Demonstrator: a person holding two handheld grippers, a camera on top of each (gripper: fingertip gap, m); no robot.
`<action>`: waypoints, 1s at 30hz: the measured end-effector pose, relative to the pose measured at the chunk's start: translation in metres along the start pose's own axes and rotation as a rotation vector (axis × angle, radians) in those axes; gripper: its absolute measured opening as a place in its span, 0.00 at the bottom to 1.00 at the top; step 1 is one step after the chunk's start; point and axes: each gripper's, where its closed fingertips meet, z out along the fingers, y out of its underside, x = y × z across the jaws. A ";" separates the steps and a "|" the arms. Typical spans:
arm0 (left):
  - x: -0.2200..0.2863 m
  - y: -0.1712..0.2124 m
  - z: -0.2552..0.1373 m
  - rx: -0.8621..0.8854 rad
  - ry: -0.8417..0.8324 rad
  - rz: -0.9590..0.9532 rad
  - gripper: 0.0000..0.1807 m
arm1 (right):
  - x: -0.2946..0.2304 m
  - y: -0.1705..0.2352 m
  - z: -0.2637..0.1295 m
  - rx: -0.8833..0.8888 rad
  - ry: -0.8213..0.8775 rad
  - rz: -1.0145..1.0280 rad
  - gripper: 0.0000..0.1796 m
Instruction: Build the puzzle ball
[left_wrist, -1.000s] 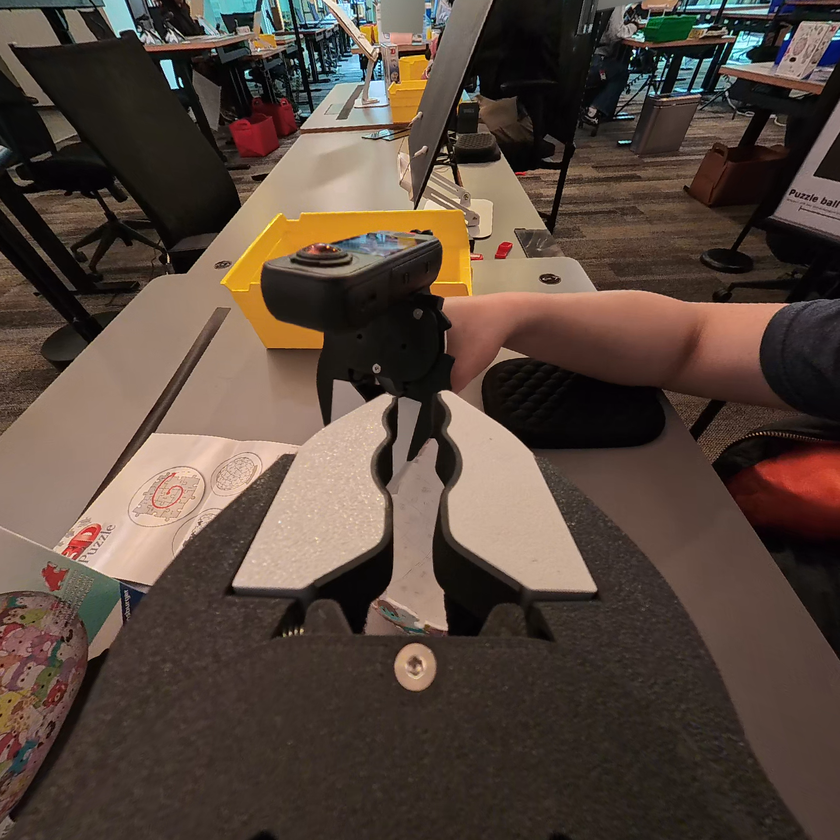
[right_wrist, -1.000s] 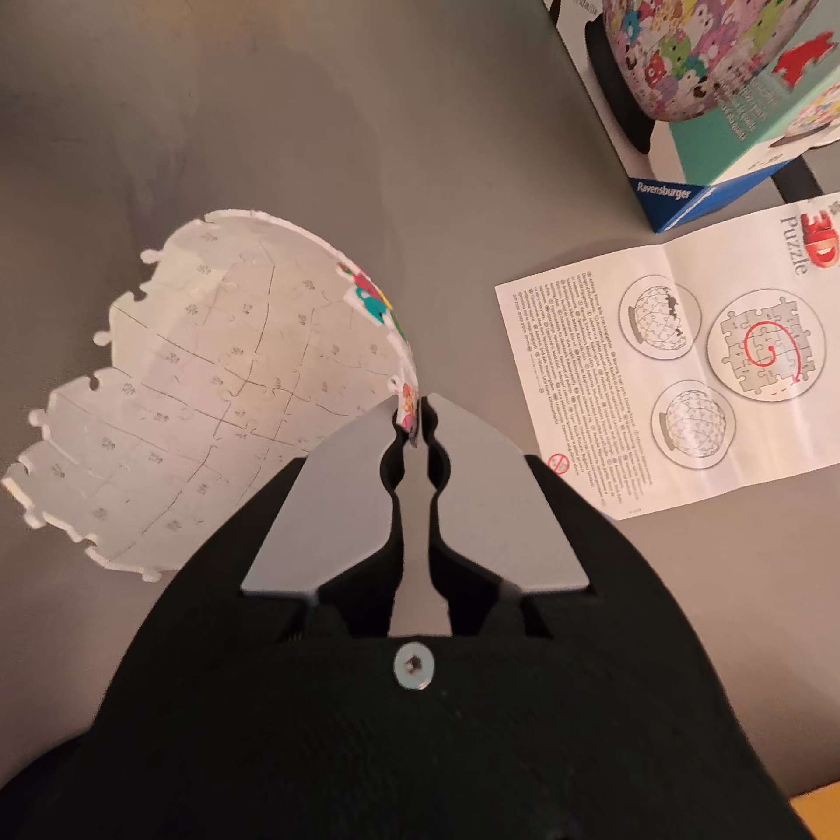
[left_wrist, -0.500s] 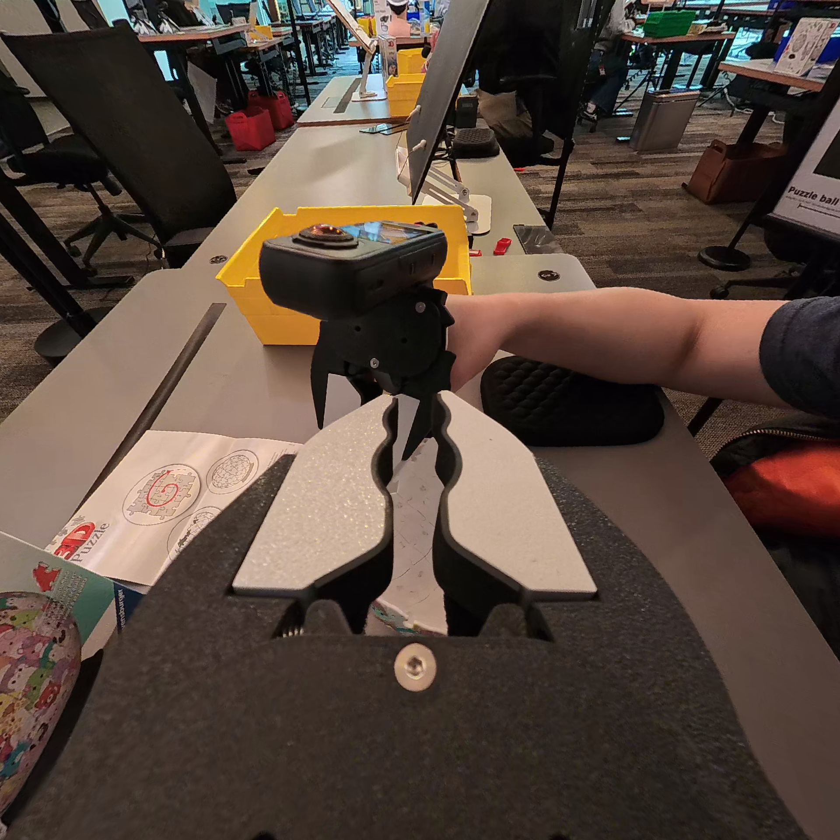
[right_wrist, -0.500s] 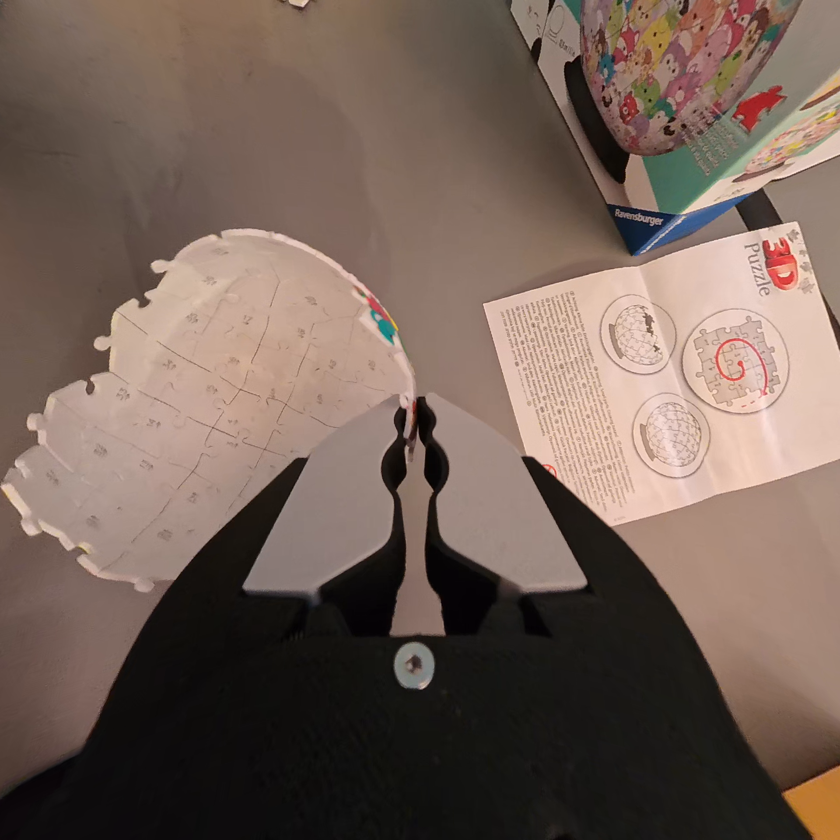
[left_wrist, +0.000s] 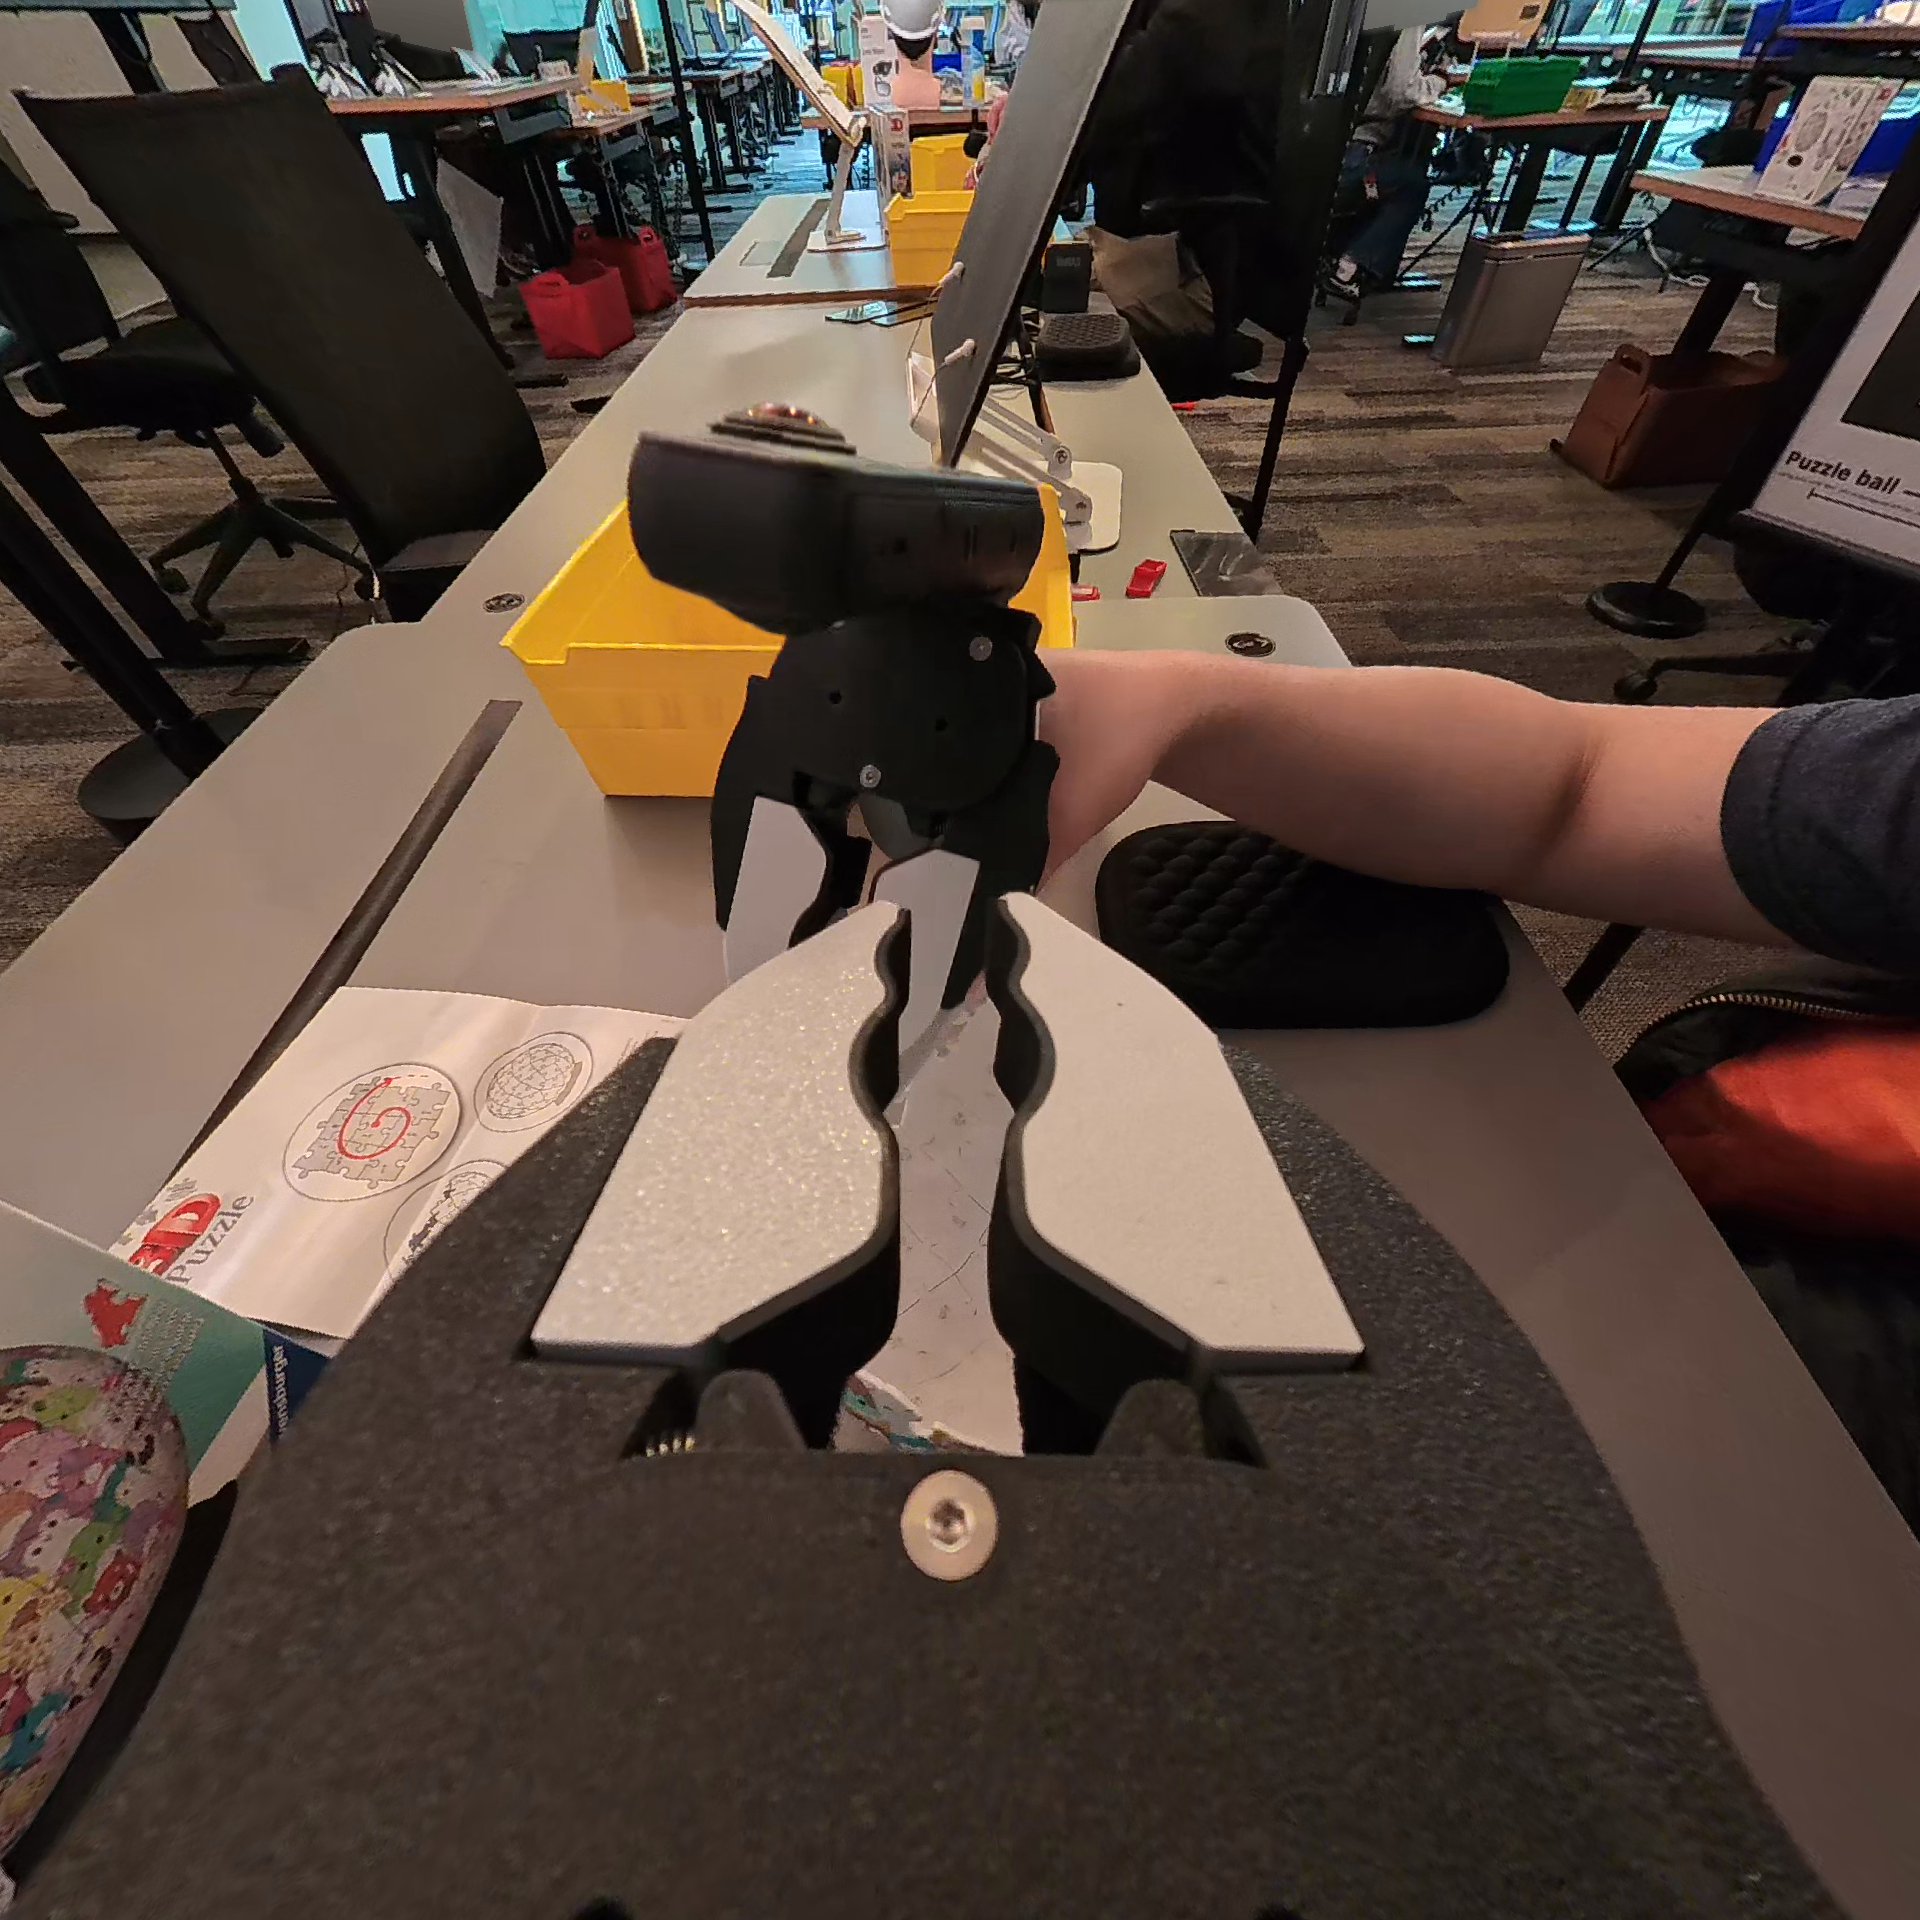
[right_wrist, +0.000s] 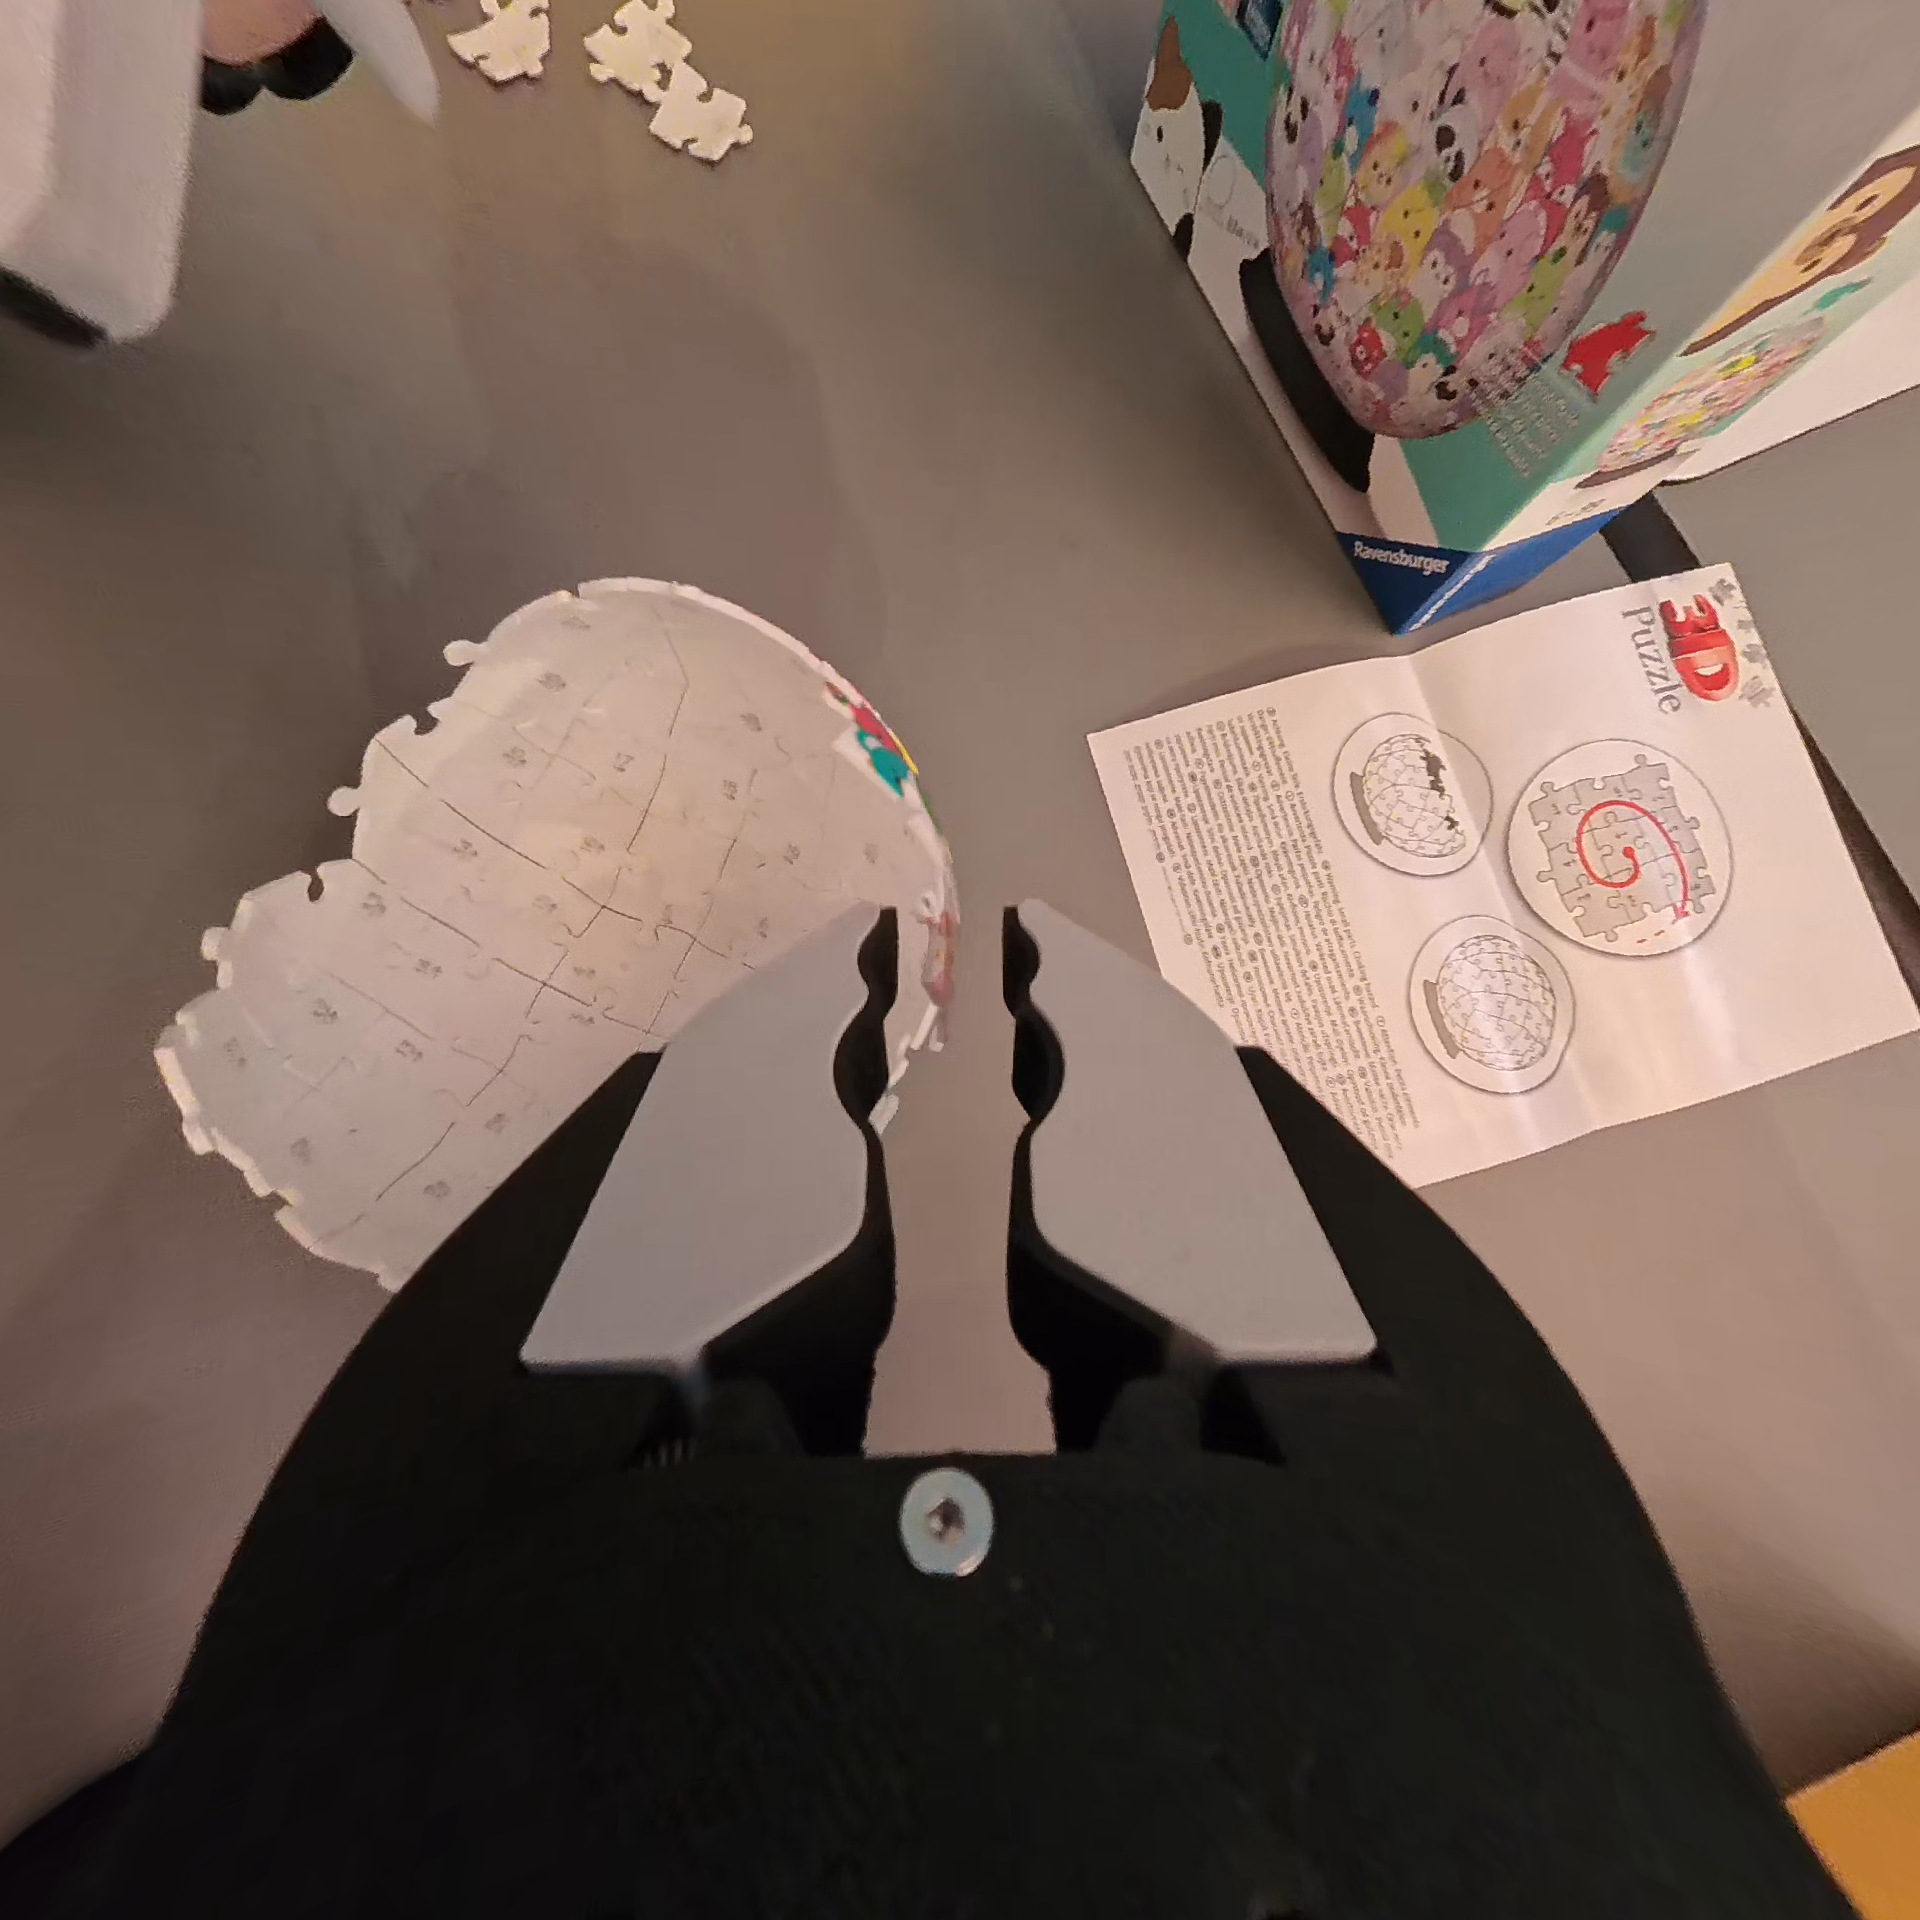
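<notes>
The part-built puzzle ball (right_wrist: 540, 914) is a white curved shell with coloured print on its outer face. It rests on the grey table, hollow side up. My right gripper (right_wrist: 948, 914) hovers over the shell's right rim, its jaws a little apart and holding nothing. In the left wrist view the right gripper (left_wrist: 836, 935) points down with its fingers spread. My left gripper (left_wrist: 948, 914) is slightly open and empty, and the shell (left_wrist: 951, 1195) shows through its gap. A blurred white and black shape (right_wrist: 94, 177) at the top left seems to be the left gripper, apart from the shell.
Loose white puzzle pieces (right_wrist: 665, 73) lie at the far edge. The puzzle box (right_wrist: 1455, 260) and an instruction sheet (right_wrist: 1507, 883) lie right of the shell. A yellow bin (left_wrist: 644, 675), a black pad (left_wrist: 1299, 925) and the person's arm (left_wrist: 1351, 748) are beyond. One gripper's finger ends stand about 12 cm off the other's.
My right gripper opened, let go of the shell's rim and lifted away from it. The shell stays on the table. The left gripper's jaw gap is unchanged.
</notes>
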 end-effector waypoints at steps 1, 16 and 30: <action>0.000 0.000 0.000 -0.001 -0.002 -0.002 0.07 | 0.001 -0.001 0.001 0.001 0.013 -0.004 0.11; 0.000 0.002 0.002 -0.007 0.004 -0.006 0.07 | 0.003 -0.001 0.008 -0.019 0.059 -0.057 0.02; 0.000 0.005 0.004 -0.020 0.000 -0.002 0.07 | 0.002 0.014 0.013 -0.033 -0.031 0.070 0.02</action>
